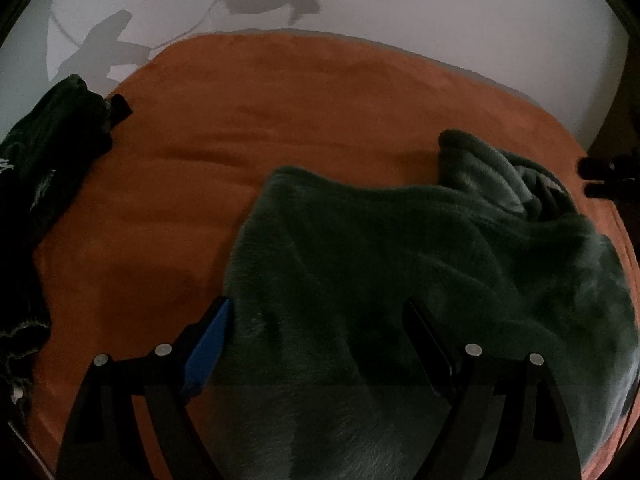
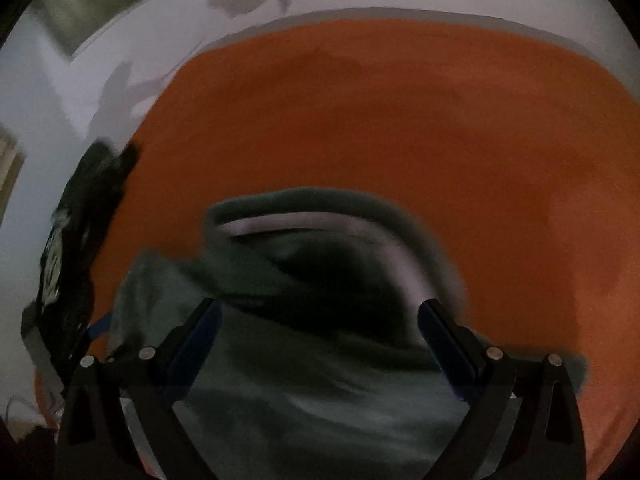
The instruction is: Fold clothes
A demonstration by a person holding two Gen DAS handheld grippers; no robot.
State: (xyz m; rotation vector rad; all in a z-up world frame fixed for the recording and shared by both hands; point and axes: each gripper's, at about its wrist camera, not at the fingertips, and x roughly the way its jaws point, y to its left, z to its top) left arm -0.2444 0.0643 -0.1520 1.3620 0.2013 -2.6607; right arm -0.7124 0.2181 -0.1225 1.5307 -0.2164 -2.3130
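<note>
A dark green fleece garment [image 1: 400, 264] lies crumpled on an orange cover [image 1: 280, 112]. My left gripper [image 1: 317, 304] hangs over the garment's left part with its jaws wide apart, the blue left pad [image 1: 208, 344] beside the cloth's edge. Nothing is pinched between them. The right wrist view is blurred by motion. There the garment's neck opening [image 2: 320, 248] with a pale lilac lining shows just ahead of my right gripper [image 2: 319, 304], which stands open above the fleece [image 2: 320, 392].
A heap of dark clothes [image 1: 44, 168] lies along the left edge of the orange cover, also seen as dark clothes [image 2: 84, 232] in the right view. A white wall [image 1: 440, 8] with shadows rises behind. Bare orange cover [image 2: 400, 120] spreads beyond the garment.
</note>
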